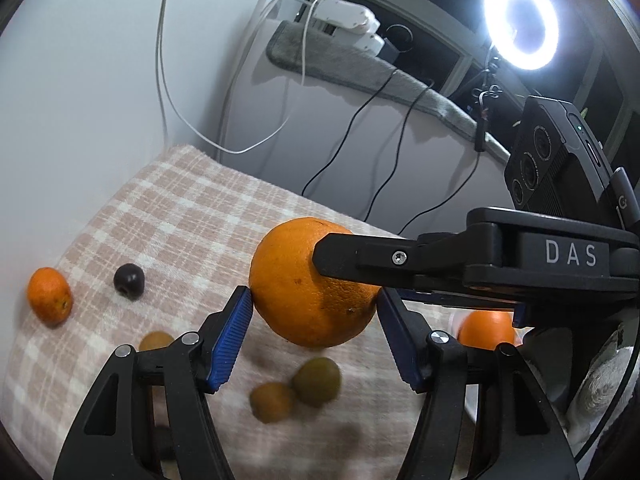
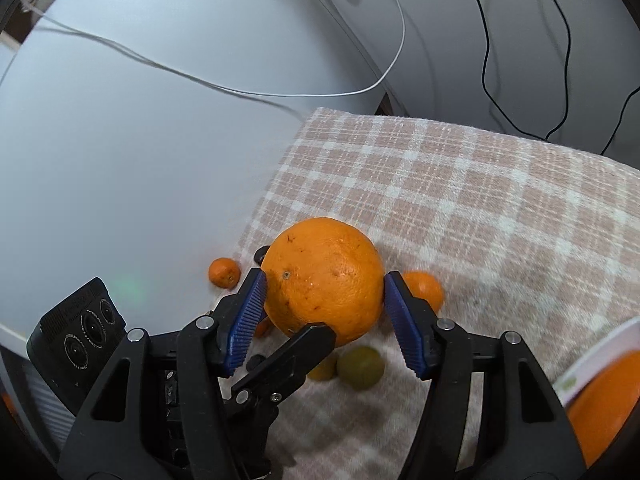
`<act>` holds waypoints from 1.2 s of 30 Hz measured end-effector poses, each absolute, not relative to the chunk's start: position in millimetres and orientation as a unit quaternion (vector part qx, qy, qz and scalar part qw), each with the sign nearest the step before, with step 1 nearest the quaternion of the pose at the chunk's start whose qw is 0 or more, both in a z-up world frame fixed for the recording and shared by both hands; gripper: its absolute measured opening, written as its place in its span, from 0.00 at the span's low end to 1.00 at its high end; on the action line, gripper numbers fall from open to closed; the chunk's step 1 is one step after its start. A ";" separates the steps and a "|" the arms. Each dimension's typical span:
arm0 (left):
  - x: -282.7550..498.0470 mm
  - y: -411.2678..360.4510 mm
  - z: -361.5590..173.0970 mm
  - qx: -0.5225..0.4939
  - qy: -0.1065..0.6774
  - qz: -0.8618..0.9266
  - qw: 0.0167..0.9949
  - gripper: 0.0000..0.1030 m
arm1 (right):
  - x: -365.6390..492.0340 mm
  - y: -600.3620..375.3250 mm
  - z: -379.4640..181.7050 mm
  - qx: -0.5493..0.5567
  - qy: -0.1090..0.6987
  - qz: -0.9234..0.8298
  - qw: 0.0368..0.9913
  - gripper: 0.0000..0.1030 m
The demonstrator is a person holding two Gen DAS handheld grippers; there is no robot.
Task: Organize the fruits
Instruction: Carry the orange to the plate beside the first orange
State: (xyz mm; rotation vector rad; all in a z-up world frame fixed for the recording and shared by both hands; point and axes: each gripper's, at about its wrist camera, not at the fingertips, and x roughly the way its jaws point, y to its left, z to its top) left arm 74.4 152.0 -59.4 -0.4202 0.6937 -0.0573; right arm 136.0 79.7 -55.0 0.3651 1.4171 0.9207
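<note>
Both tools grip one big orange (image 1: 316, 288) at frame centre: left tool (image 1: 314, 302) and right tool (image 2: 324, 292) each closed on its sides, above the checked counter (image 2: 500, 220). One orange (image 1: 486, 330) sits in a bowl (image 2: 592, 356) lower right; mandarin (image 1: 50, 296), plum (image 1: 129, 276) and green fruits (image 1: 316, 380) remain loose.

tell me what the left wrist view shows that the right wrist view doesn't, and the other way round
Only the left wrist view shows the lit ring light, the white chargers on the grey ledge, and the whole dark plum. Only the right wrist view shows the left gripper's camera block and a white bowl rim over an orange. Both show the big orange between both pairs of blue pads, the checked cloth, a small mandarin and a green fruit.
</note>
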 end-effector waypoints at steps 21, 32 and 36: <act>20.4 51.6 -28.9 -0.173 0.313 -0.084 0.930 0.62 | 82.1 -43.6 -11.0 0.189 0.583 0.378 0.694 0.61; 21.6 -10.7 -32.0 -0.152 0.337 -0.150 0.917 0.62 | 66.1 -121.0 -20.0 0.209 0.591 0.325 0.708 0.61; 29.0 -31.1 -36.8 -0.145 0.347 -0.173 0.910 0.62 | 65.7 -147.8 -27.2 0.215 0.596 0.302 0.712 0.61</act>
